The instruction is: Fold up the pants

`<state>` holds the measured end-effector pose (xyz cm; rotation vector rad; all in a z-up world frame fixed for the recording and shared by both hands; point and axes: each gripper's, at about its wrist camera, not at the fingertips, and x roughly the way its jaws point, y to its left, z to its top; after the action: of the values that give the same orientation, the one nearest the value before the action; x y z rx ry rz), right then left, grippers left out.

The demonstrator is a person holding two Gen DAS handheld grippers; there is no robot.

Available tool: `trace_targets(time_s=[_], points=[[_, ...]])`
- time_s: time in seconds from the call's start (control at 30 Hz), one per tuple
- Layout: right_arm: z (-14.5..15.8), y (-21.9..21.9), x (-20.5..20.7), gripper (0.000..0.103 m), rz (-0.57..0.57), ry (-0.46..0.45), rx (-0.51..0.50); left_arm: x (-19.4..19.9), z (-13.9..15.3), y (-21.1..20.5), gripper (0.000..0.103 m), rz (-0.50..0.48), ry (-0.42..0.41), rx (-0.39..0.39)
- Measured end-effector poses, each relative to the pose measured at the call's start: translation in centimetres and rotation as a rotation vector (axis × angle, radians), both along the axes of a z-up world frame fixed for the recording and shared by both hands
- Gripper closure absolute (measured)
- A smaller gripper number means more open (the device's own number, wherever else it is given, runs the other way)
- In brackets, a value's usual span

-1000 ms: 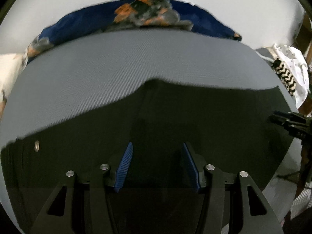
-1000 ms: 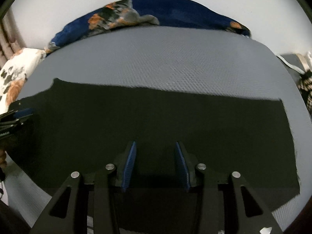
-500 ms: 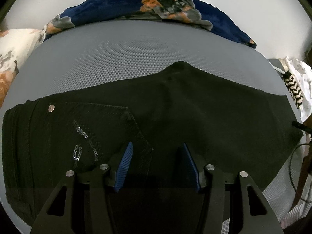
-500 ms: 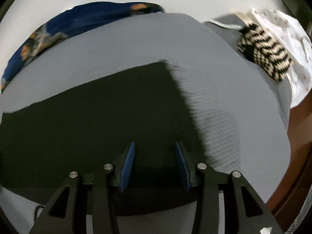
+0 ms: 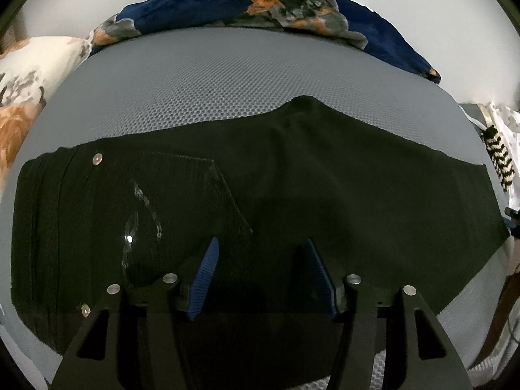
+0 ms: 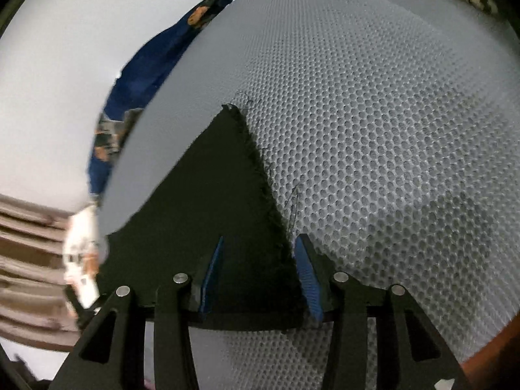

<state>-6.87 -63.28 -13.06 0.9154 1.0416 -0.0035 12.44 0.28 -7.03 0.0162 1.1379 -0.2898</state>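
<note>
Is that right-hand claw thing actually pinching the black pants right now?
No. The right gripper is open, its blue pads spread either side of the frayed hem of the black pants.

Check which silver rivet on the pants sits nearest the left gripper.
The low rivet, just left of the left gripper; the other rivet sits far up by the pants' top edge.

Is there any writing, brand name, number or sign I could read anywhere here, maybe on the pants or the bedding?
None: no readable text shows in either view.
The black pants show only plain metal rivets and shiny stitching on a pocket, no label.
The grey mesh mattress, the blue floral blanket and the black-and-white striped cloth carry patterns only.
The fingers of both grippers are unmarked.
</note>
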Motion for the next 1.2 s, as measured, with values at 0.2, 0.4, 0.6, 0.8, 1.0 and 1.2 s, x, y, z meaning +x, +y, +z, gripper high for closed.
trace_targets(time_s=[0.2,0.4,0.6,0.8,1.0,1.2], points=[[-1.6,-0.9,1.0,0.068,0.037,-0.068,0.157,-0.9,0.0,-0.3,0.046,0.024,0.003,0.017],[-2.2,0.9,3.6,0.089,0.071,-0.097,0.136,-1.0,-0.1,-0.9,0.045,0.022,0.005,0.046],[-0.9,2.4,4.0,0.093,0.030,-0.091,0.031,-0.9,-0.3,-1.1,0.044,0.021,0.000,0.050],[0.3,3.2,2.7,0.094,-0.054,-0.103,-0.019,-1.2,-0.5,-1.3,0.039,0.008,-0.012,0.051],[2.0,4.9,3.4,0.094,-0.083,-0.105,-0.071,-1.5,-0.7,-1.3,0.036,0.000,-0.031,0.041],[2.6,6.3,4.6,0.094,-0.105,-0.081,-0.106,-1.8,-1.0,-1.5,0.036,-0.004,-0.051,0.054]])
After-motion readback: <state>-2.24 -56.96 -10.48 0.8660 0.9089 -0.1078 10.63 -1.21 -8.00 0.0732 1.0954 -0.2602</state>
